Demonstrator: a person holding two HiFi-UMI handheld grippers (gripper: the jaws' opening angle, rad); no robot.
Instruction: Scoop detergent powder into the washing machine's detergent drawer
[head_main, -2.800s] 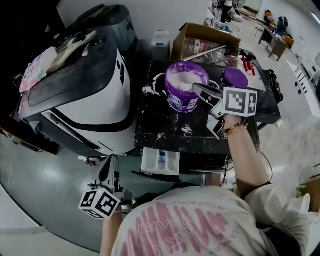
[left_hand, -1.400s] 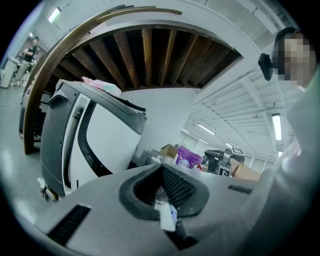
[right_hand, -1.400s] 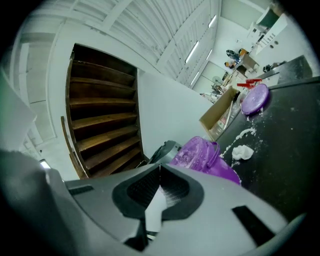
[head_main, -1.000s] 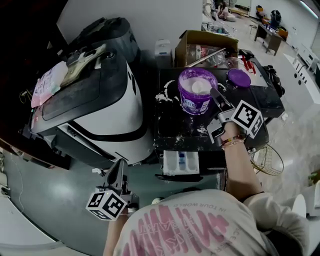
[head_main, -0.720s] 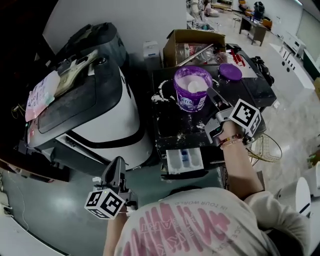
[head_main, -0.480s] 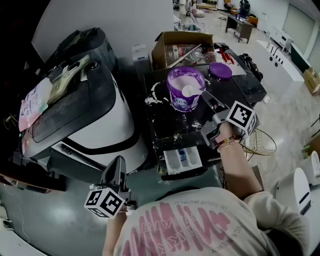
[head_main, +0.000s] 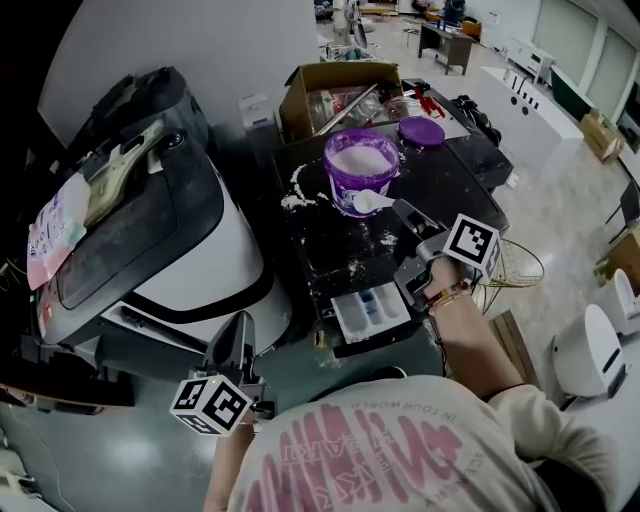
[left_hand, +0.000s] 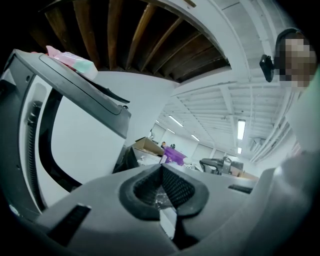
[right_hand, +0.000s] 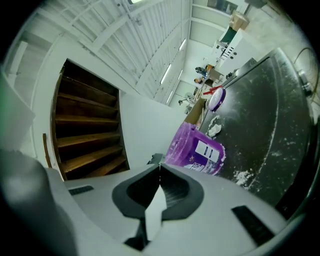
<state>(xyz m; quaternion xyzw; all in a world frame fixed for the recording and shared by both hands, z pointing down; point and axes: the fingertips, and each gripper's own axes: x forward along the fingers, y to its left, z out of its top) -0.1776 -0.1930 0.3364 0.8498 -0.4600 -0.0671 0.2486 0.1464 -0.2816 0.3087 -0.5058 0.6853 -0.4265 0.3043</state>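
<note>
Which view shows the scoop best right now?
Head view: the whole scoop shows, held by the right gripper. Right gripper view shows only its handle between the jaws. Left gripper view: too small to tell.

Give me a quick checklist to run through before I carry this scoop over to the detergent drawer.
1. Right tool clamped on the scoop handle: ok.
2. Scoop lifted out of the purple tub: ok.
3. Scoop holds powder: cannot tell, white on white.
4. Detergent drawer pulled open: ok.
5. Left tool shut, empty, low and away from the path: ok.
6. Black tabletop free of spills: not ok, loose powder beside the tub.
</note>
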